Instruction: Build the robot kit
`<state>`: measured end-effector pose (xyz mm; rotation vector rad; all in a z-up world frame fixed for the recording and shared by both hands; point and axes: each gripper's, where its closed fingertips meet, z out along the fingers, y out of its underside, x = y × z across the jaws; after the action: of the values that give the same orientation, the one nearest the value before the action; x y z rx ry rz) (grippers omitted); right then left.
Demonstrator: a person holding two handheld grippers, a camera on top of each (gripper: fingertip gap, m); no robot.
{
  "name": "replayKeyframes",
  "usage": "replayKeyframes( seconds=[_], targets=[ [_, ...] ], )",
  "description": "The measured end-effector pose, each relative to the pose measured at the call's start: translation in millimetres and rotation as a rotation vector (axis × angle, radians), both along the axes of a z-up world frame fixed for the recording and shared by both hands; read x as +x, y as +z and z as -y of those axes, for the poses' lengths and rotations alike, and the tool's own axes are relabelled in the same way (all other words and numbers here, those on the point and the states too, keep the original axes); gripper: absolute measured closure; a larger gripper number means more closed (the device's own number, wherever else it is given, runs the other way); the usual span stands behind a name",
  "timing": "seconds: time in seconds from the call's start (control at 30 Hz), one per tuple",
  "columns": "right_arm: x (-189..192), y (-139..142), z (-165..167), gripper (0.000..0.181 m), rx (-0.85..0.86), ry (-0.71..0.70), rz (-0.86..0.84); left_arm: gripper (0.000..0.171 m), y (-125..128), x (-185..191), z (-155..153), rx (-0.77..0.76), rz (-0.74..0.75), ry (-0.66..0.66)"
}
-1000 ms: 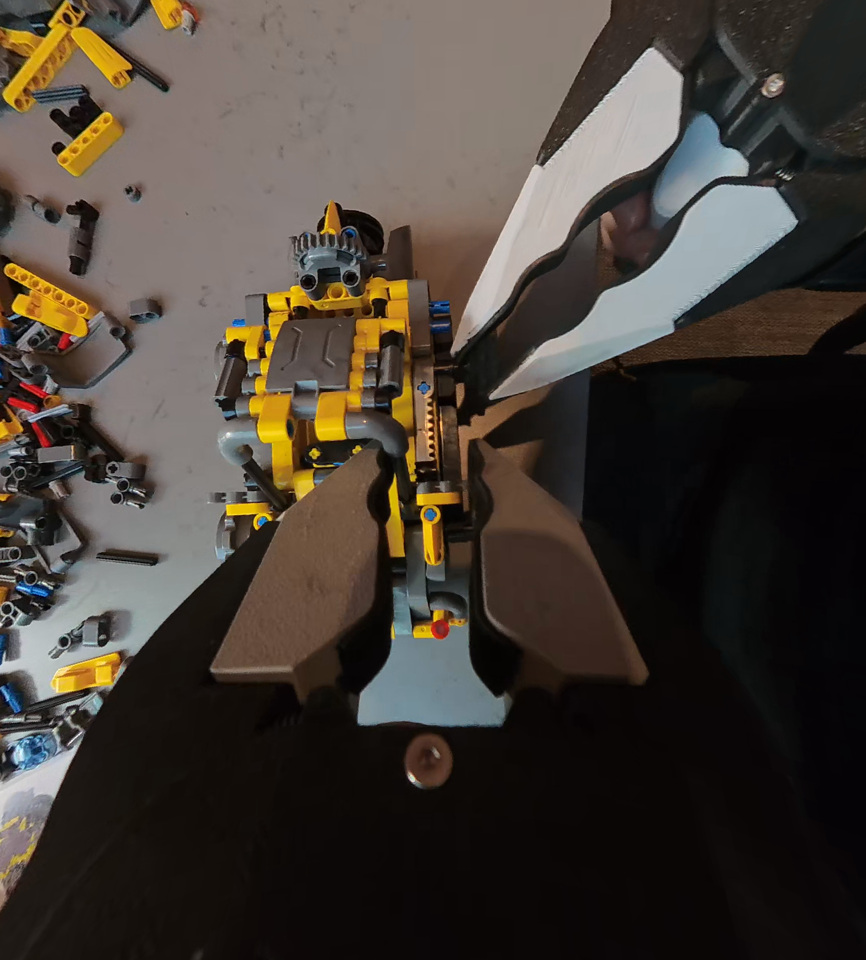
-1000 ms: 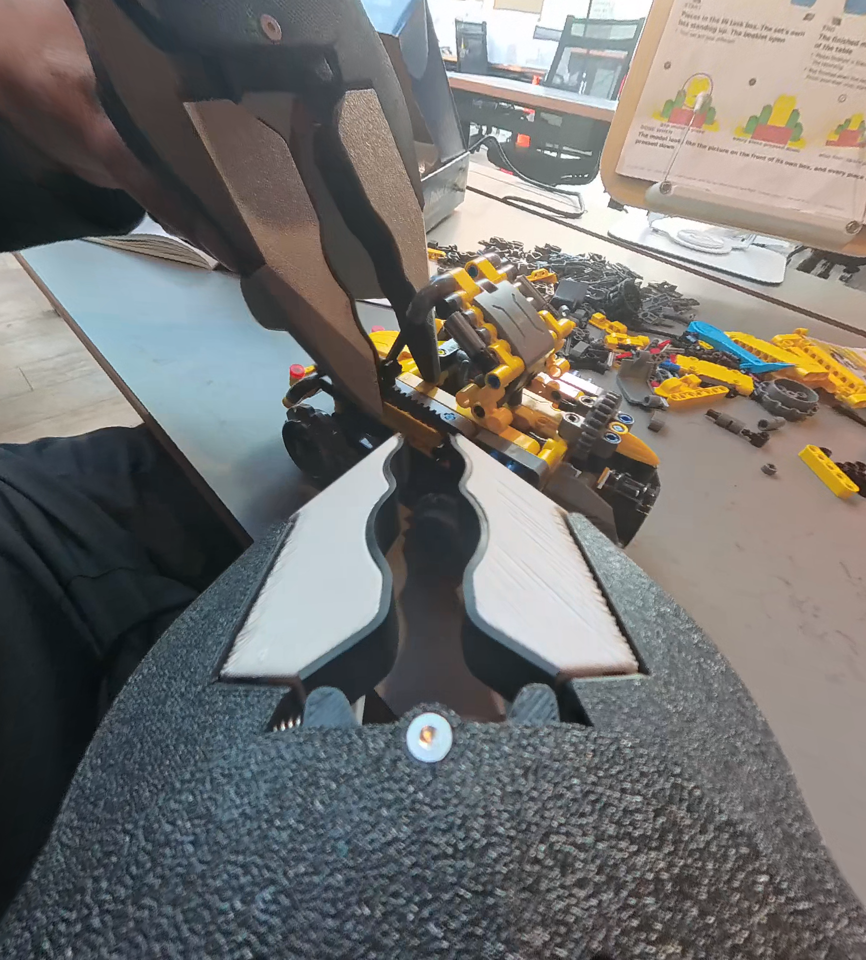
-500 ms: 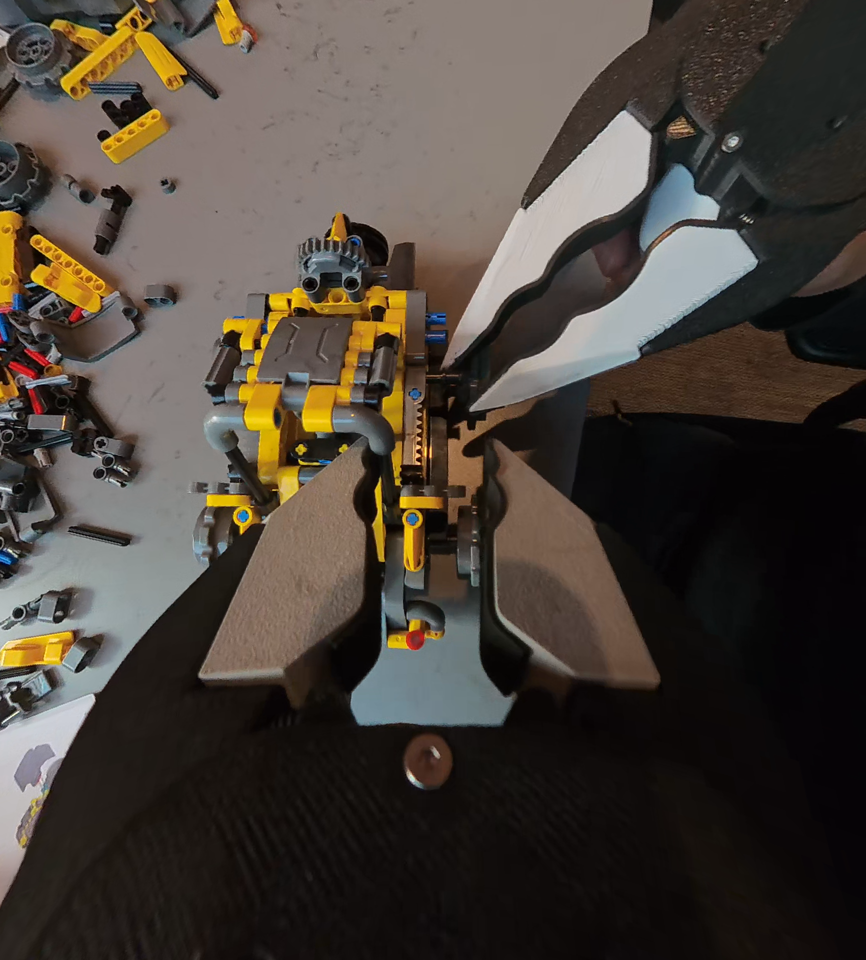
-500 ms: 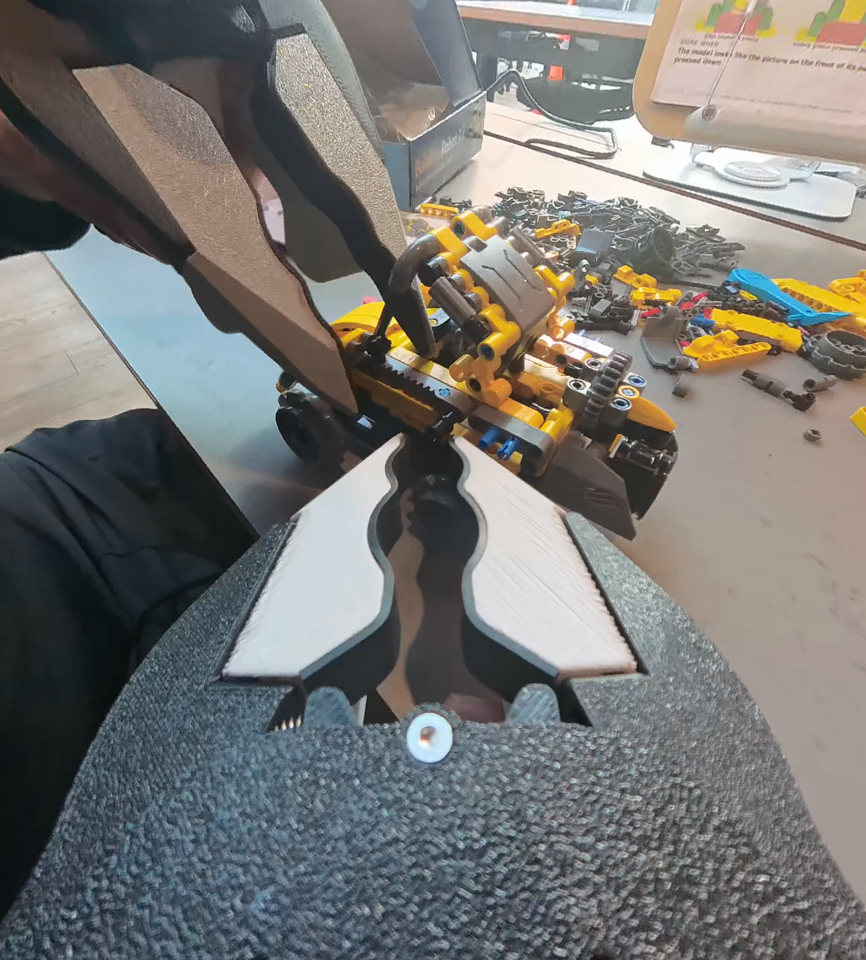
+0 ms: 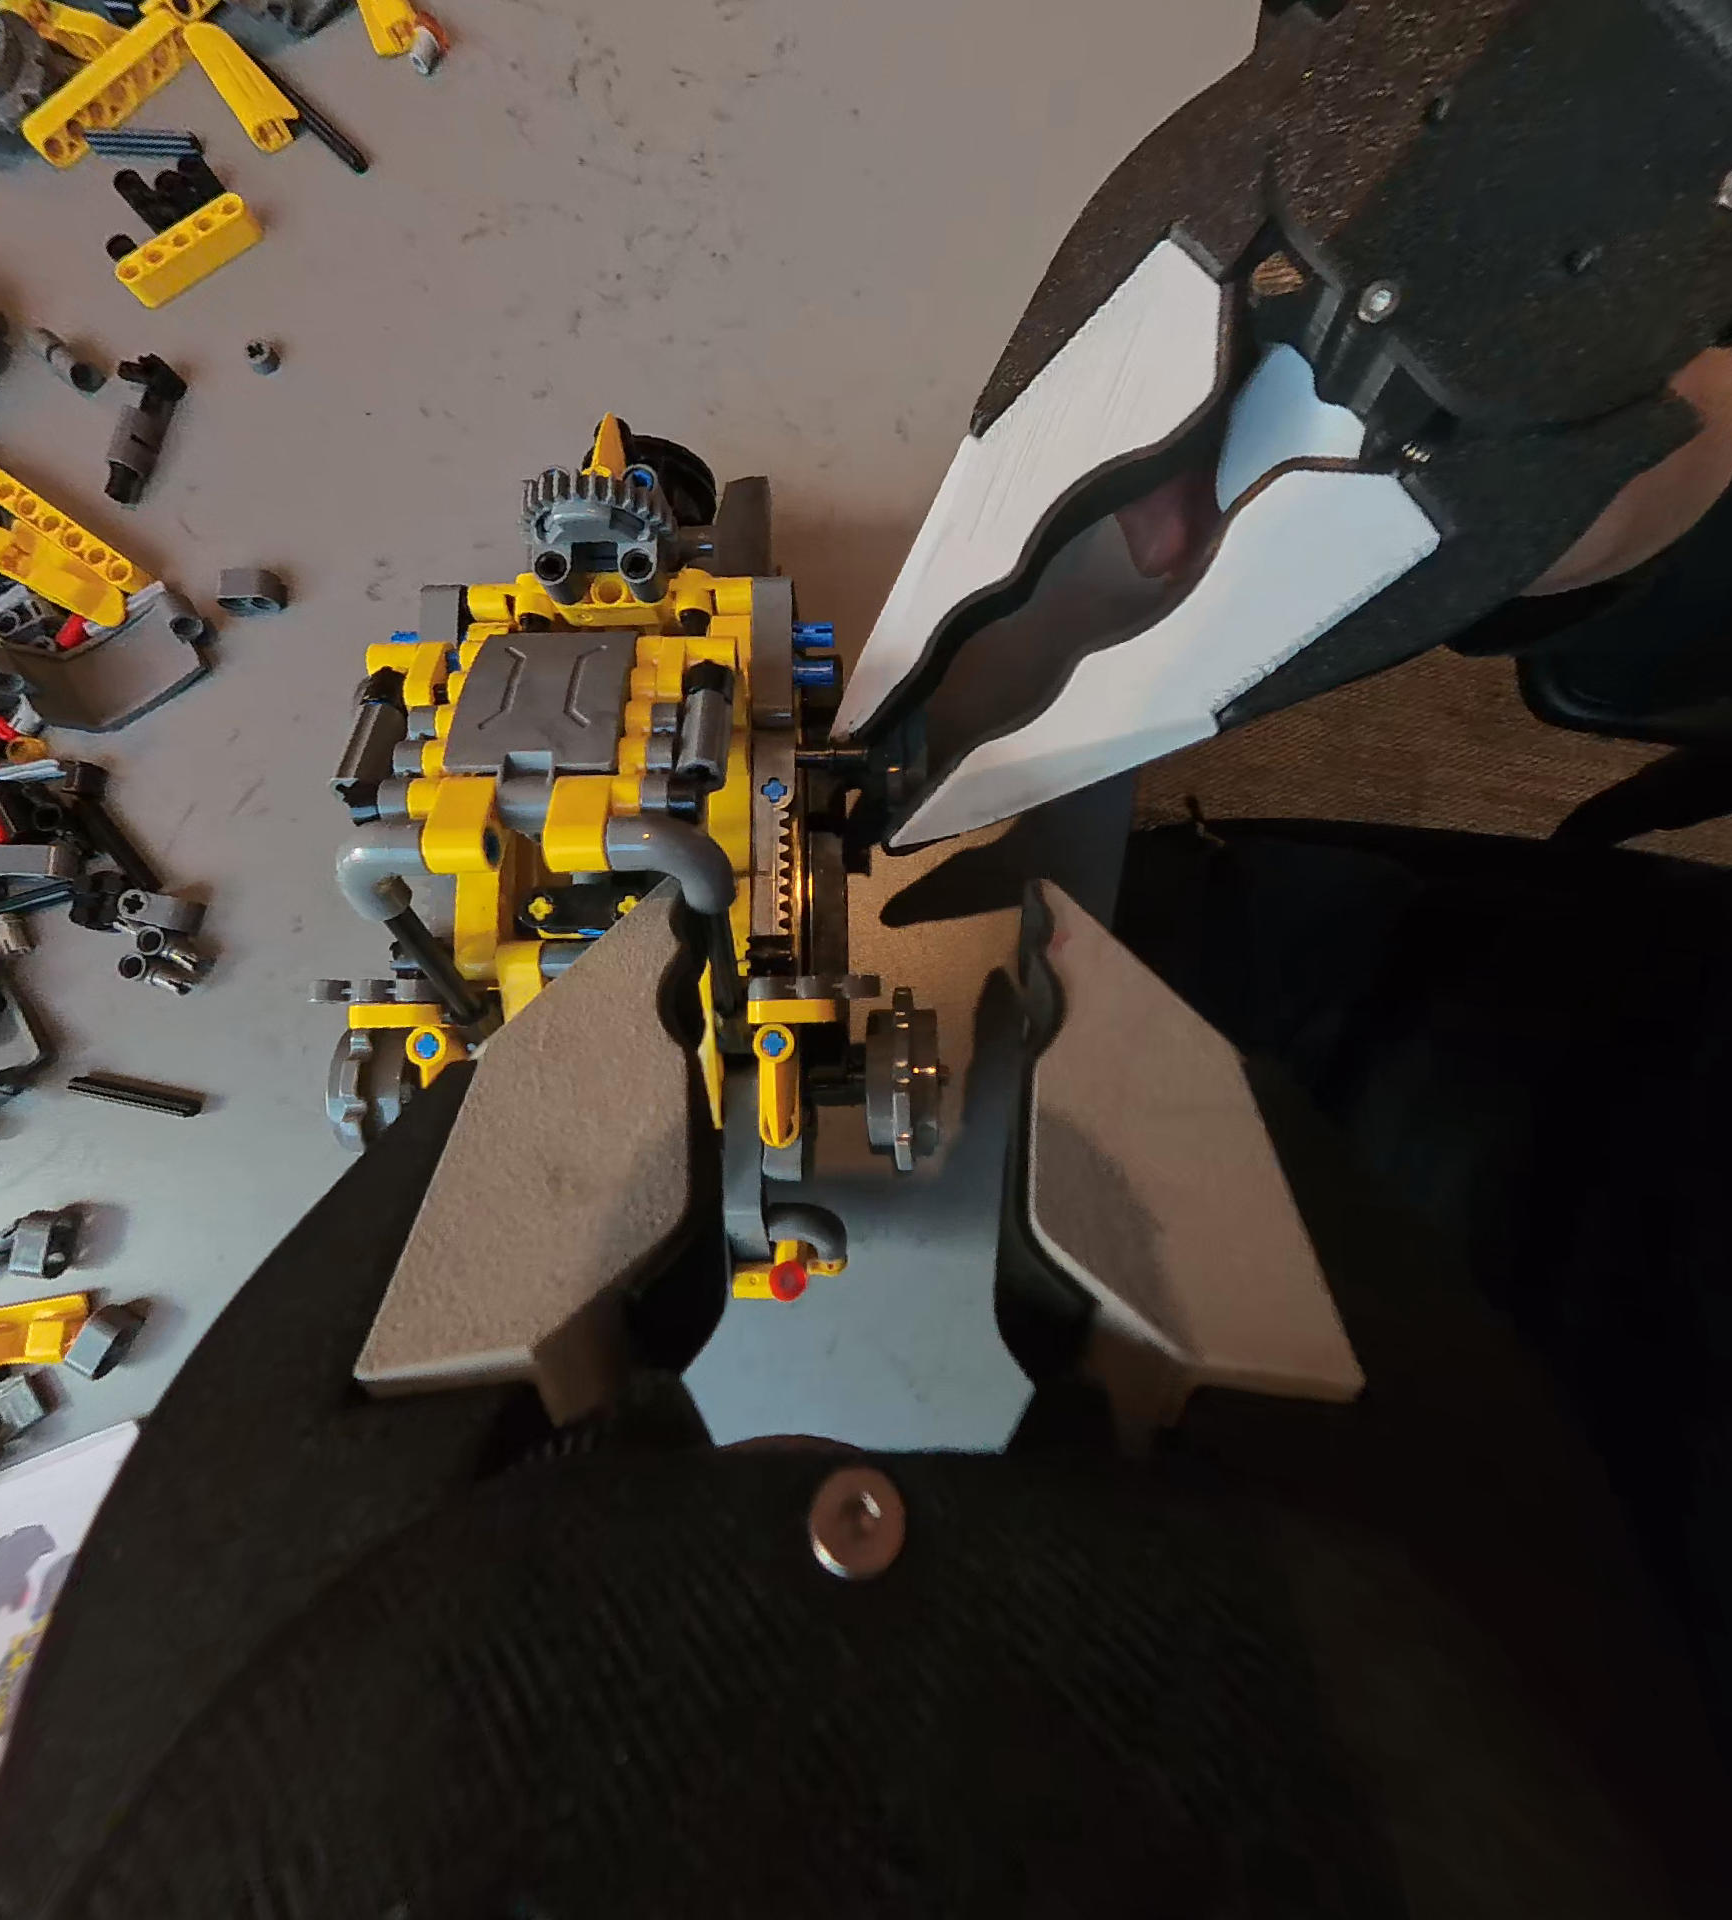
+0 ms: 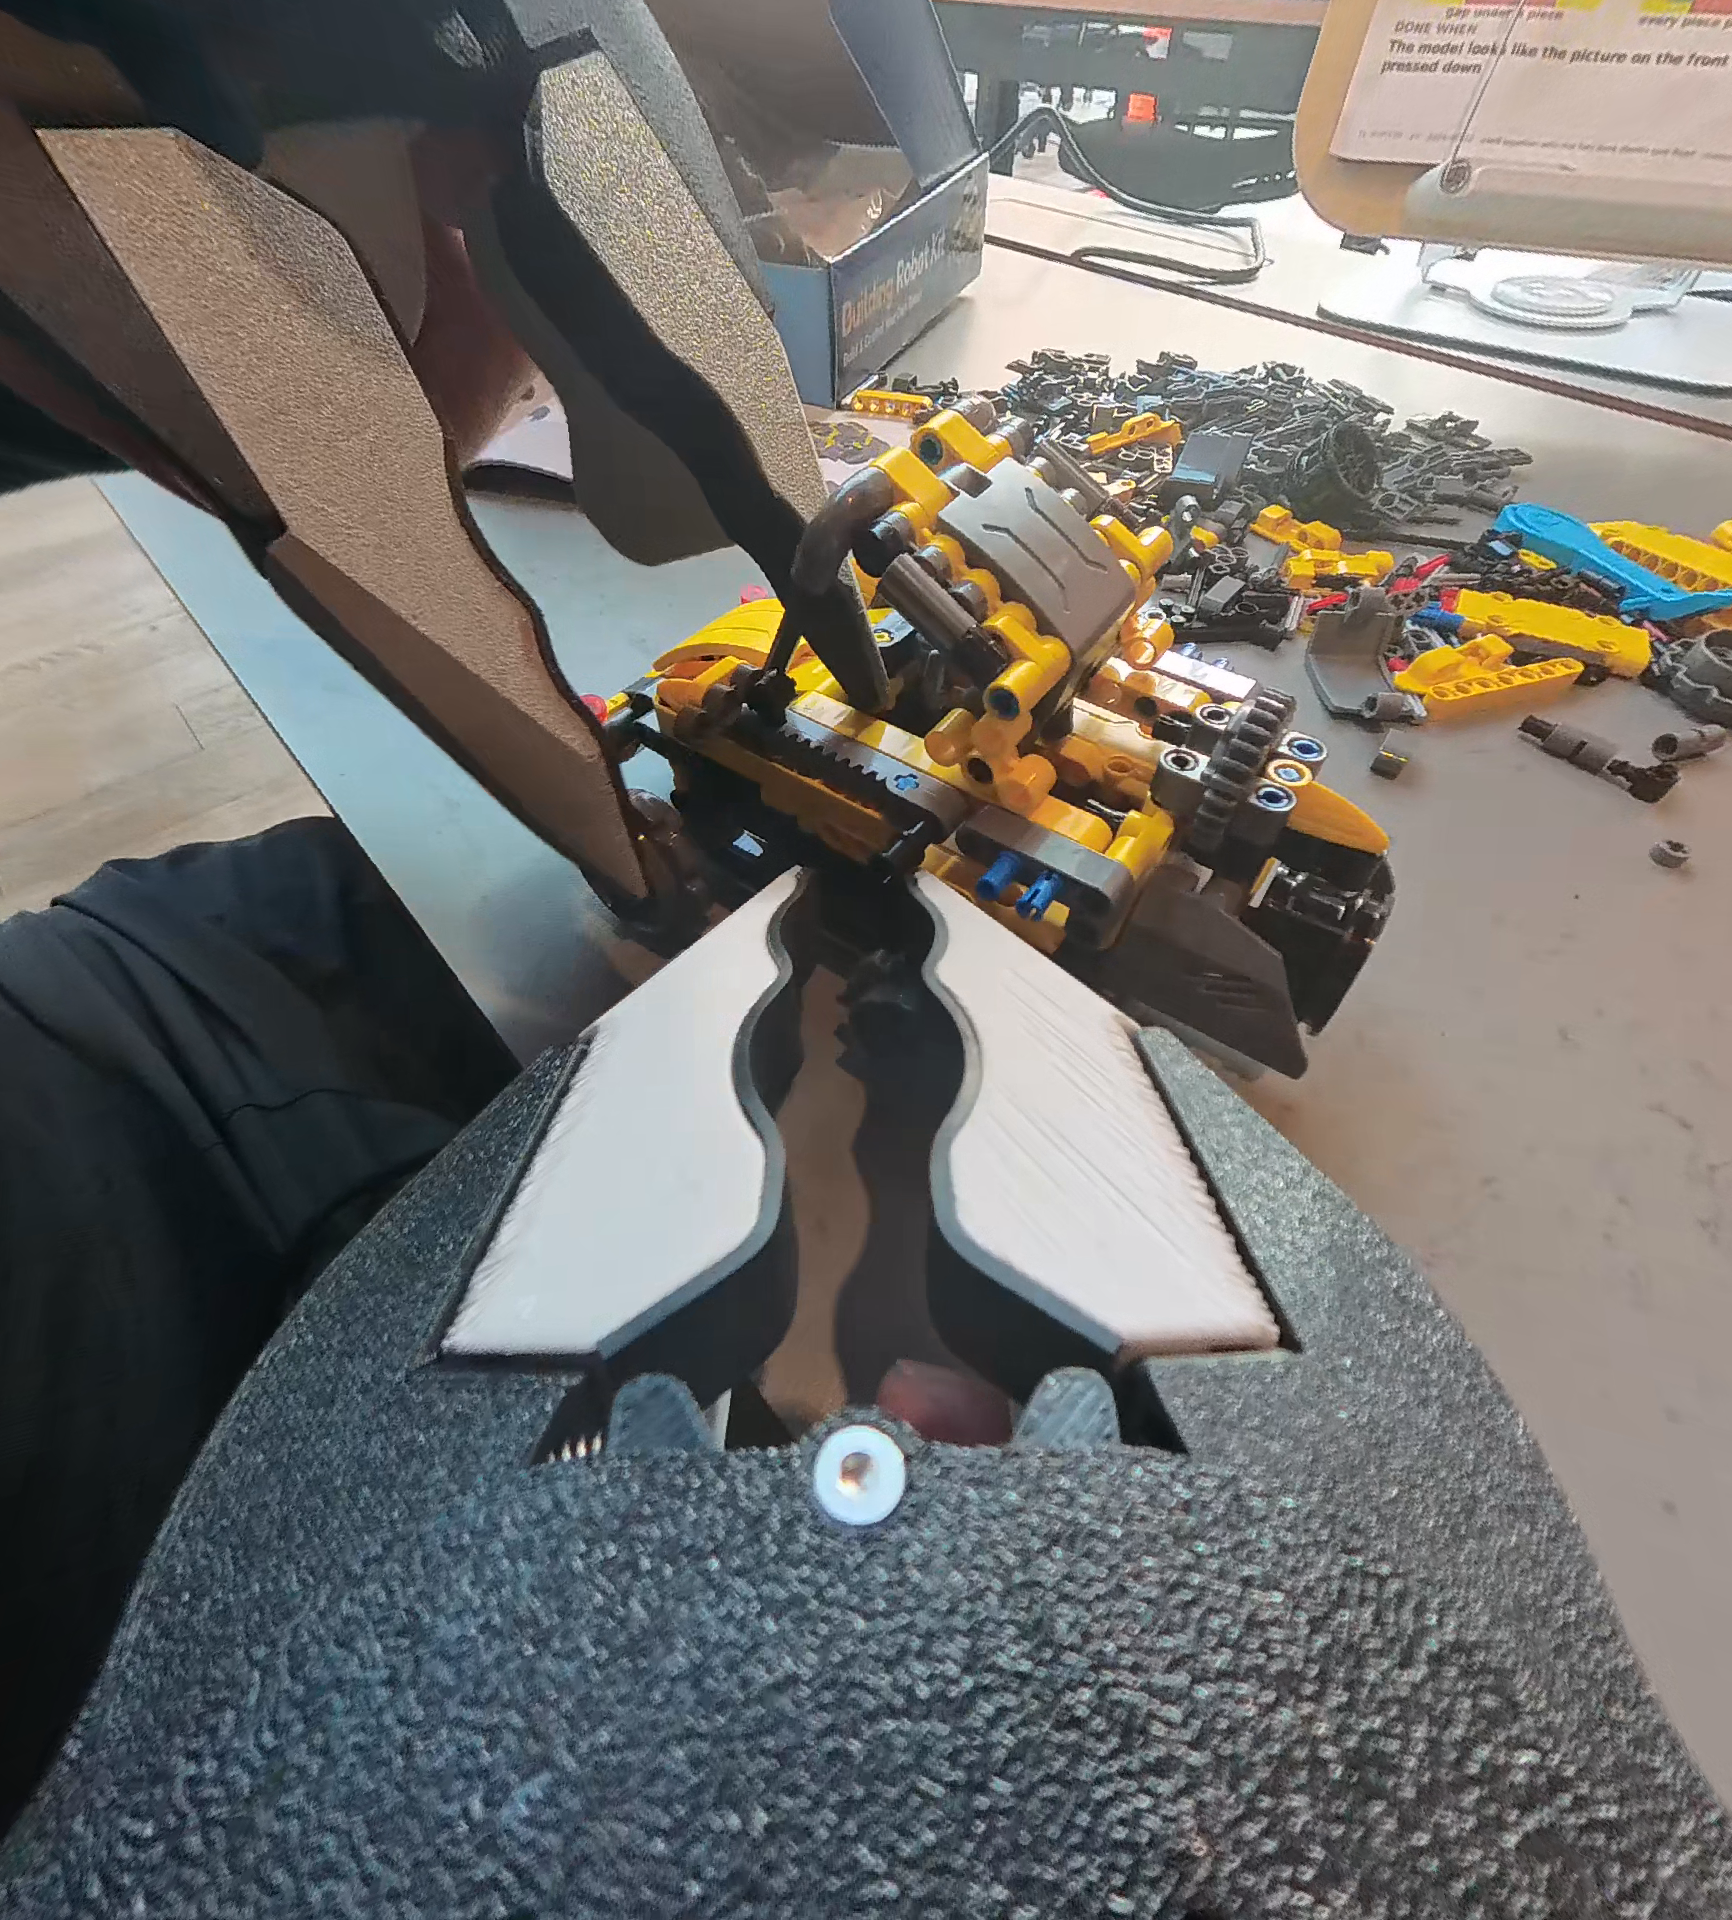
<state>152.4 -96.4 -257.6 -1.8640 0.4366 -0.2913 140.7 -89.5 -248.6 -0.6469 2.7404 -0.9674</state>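
A yellow and grey brick-built vehicle model [image 5: 571, 748] stands on the grey table [image 5: 737, 260] near its edge. My left gripper [image 5: 857, 904] is open around the model's rear. Its left finger [image 5: 581, 1091] touches the grey roll bar, and its right finger stands clear beside a grey gear [image 5: 903, 1081]. My right gripper [image 5: 877, 784], with white fingers, is shut on a small black part [image 5: 846, 756] at the model's side. In the right wrist view the model [image 6: 1038, 582] lies just beyond my right gripper [image 6: 857, 888]. The black part [image 6: 877, 987] sits between its fingers, and the left gripper [image 6: 737, 790] comes down from the upper left.
Loose yellow, grey and black pieces [image 5: 20, 727] lie left of the model and spread behind it [image 6: 1464, 582]. A blue box [image 6: 893, 281] and an instruction sheet on a stand [image 6: 1589, 94] are at the back. The table edge and a person's dark clothing [image 6: 114, 1143] are close by. Left and right tips are no more than a few centimetres apart.
My left gripper's jaws have opened wider and let go of the model's rear. My right gripper stays shut on the black part at the model's side.
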Motion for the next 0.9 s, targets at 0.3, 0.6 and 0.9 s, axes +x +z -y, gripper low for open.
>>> replayKeyframes(
  seconds=[0.3,0.6,0.9],
  targets=[
    [-2,-1,-1,0.173,0.0,0.018,-0.004,0.125,0,-6,-12,0.027,0.058,-0.012],
    [-3,-2,-2,0.172,-0.01,0.026,-0.002,0.135,0,2,-8,0.006,0.086,0.018],
    [-5,-3,-3,0.174,-0.016,0.034,0.004,0.122,26,-8,-30,-0.126,0.189,0.157]
  ],
)
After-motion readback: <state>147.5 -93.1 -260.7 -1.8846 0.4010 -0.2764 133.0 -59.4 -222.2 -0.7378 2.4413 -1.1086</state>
